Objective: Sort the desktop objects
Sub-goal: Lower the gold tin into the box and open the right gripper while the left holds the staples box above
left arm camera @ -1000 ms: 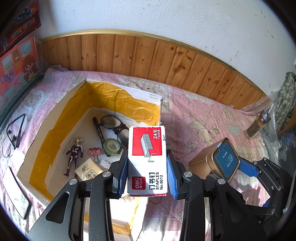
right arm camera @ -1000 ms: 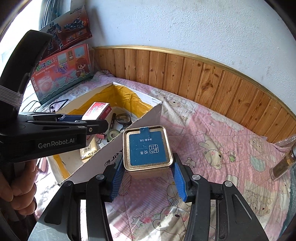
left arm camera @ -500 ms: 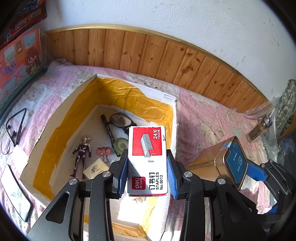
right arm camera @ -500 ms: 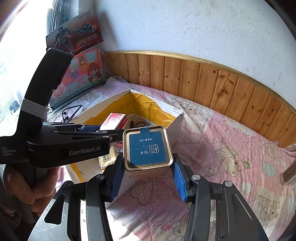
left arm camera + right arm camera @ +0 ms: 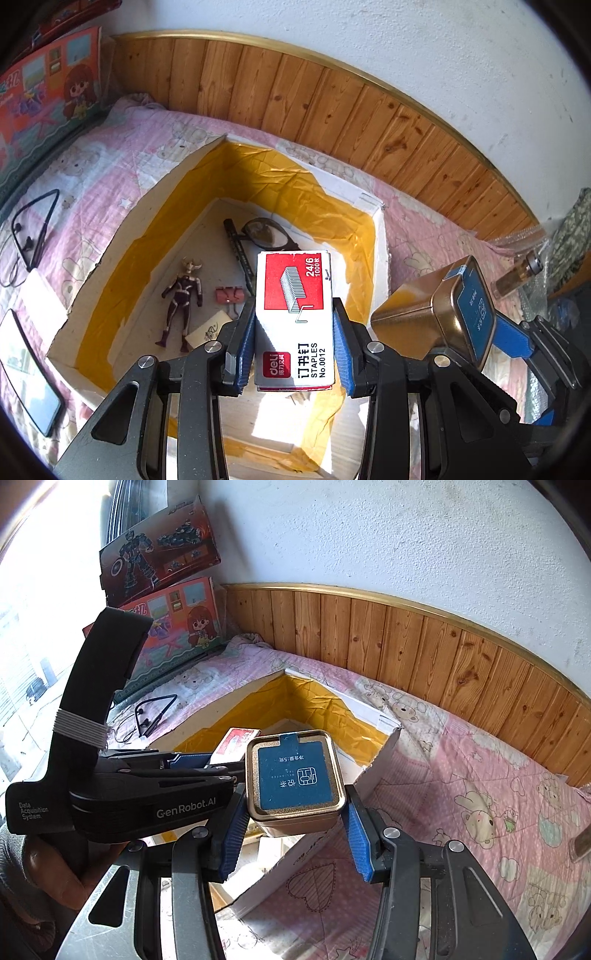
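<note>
Blue-padded, the left gripper (image 5: pixel 294 341) is clamped on a red-and-white staples box (image 5: pixel 295 317), held above the open cardboard box (image 5: pixel 125 236) lined with yellow tape. The right gripper (image 5: pixel 293 829) is clamped on a gold tea tin (image 5: pixel 295 779) with a blue label, over the near box wall. Inside lie a toy figure (image 5: pixel 182 295), glasses (image 5: pixel 264 234) and a binder clip (image 5: pixel 231 295); the cardboard box rests on a pink quilted bed (image 5: pixel 480 775).

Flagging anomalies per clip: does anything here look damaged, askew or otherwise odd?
Only the cardboard box: its near wall is cut or folded down with ragged edges, and its yellow tape lining is wrinkled. The staples box and tin sit squarely in their grippers; nothing looks spilled.
</note>
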Demonstrator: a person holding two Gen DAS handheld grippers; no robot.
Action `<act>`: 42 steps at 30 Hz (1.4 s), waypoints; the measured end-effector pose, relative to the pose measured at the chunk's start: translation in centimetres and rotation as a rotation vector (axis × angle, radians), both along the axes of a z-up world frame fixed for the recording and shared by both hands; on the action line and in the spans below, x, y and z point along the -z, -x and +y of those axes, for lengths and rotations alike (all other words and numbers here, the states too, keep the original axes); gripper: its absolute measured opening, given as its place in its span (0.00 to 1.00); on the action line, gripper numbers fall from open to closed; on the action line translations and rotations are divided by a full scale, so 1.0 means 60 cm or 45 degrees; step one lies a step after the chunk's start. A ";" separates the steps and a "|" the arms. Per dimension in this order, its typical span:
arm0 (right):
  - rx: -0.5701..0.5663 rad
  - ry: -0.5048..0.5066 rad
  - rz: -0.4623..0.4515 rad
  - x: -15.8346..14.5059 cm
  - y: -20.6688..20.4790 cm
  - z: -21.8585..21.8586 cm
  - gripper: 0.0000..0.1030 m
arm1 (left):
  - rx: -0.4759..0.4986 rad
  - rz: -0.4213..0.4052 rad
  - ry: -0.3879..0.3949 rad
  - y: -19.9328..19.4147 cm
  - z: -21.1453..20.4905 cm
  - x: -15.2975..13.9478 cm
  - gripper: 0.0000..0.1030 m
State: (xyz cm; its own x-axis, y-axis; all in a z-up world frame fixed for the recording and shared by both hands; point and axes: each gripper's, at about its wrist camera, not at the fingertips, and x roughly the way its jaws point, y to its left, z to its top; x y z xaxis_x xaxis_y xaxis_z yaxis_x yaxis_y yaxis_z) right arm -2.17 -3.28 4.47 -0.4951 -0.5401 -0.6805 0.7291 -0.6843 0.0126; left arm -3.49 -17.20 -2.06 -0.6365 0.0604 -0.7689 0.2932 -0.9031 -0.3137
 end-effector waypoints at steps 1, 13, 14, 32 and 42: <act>-0.001 -0.004 0.000 0.000 0.002 -0.005 0.49 | -0.007 -0.002 -0.005 0.000 -0.005 0.001 0.37; 0.011 -0.049 -0.051 0.013 0.043 -0.059 0.49 | -0.067 -0.018 -0.057 0.001 -0.050 0.011 0.37; 0.013 -0.056 -0.054 0.015 0.047 -0.062 0.49 | -0.069 -0.021 -0.059 0.002 -0.052 0.012 0.37; 0.009 -0.230 -0.126 0.061 0.124 -0.125 0.49 | -0.177 -0.111 -0.257 0.015 -0.117 0.050 0.37; 0.049 -0.370 -0.236 0.106 0.199 -0.142 0.49 | -0.116 -0.212 -0.221 0.038 -0.091 0.071 0.37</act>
